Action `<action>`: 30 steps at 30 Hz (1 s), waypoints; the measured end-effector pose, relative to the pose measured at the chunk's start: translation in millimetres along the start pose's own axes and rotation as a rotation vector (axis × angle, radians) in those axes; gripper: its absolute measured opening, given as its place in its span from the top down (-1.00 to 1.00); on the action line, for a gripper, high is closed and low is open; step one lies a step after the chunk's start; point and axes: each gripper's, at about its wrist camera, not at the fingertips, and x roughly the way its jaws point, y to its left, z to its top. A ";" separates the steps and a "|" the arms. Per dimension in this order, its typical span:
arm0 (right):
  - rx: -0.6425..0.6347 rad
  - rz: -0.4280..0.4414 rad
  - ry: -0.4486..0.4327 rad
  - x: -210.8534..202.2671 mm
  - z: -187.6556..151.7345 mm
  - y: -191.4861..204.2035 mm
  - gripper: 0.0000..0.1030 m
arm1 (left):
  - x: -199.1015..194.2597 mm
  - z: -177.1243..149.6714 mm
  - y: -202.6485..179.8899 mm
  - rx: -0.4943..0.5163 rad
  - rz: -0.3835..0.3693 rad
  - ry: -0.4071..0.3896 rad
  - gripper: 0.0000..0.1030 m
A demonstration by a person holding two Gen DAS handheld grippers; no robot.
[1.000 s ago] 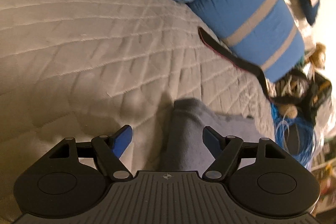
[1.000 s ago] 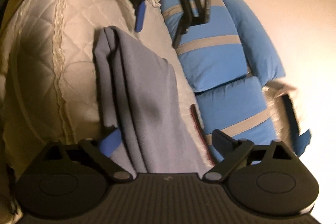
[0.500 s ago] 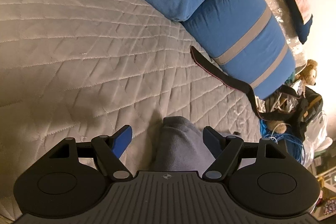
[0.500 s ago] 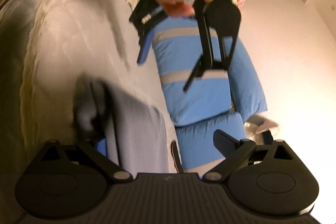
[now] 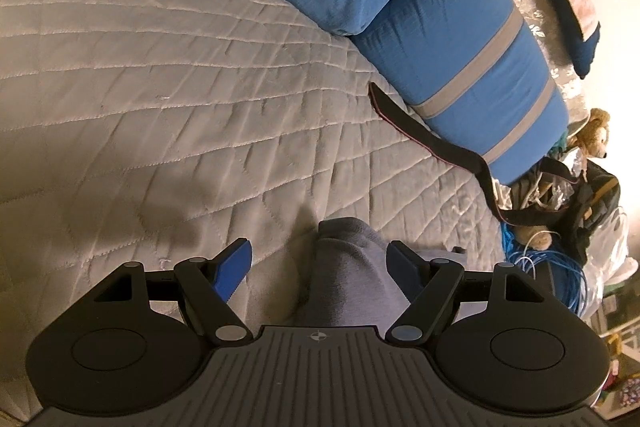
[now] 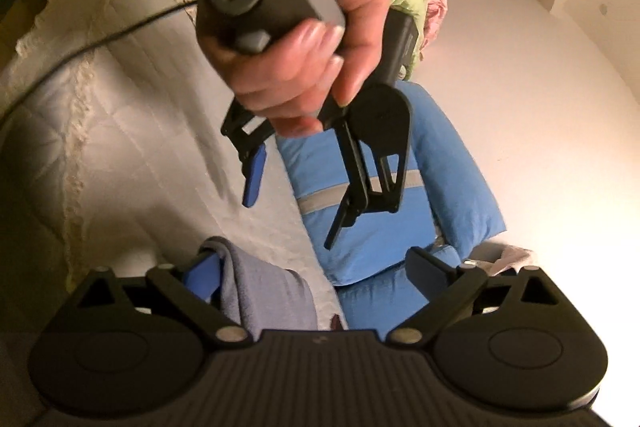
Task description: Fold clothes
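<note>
Grey garment (image 5: 344, 279) mostly hidden under left tongs body, extent unknown. In right wrist view garment (image 6: 268, 291) cut by tongs base; hand (image 6: 304, 59) blurred; sleeve cropped at top edge.

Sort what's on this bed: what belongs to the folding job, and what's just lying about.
For the job:
grey garment
left gripper, open
right gripper, open

Lying about:
blue pillows
dark strap
teddy bear
blue cable
quilted bedspread

Quilted bed (image 5: 168, 75), blue pillows (image 5: 460, 59)
</note>
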 end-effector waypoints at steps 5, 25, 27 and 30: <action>0.000 0.056 0.034 -6.2 -2.9 3.5 -0.95 | 2.2 -1.2 1.1 0.000 0.009 0.006 -0.42; 0.034 -0.029 0.041 31.6 -3.2 14.7 -0.74 | 18.5 5.3 5.9 -0.063 -0.041 0.034 -0.42; 0.064 -0.021 0.036 31.5 -4.9 11.8 -0.67 | 26.3 6.6 4.9 -0.066 -0.061 0.058 -0.41; 0.099 -0.002 0.032 32.9 -6.1 8.6 -0.30 | 38.6 8.0 1.5 -0.047 -0.082 0.085 -0.40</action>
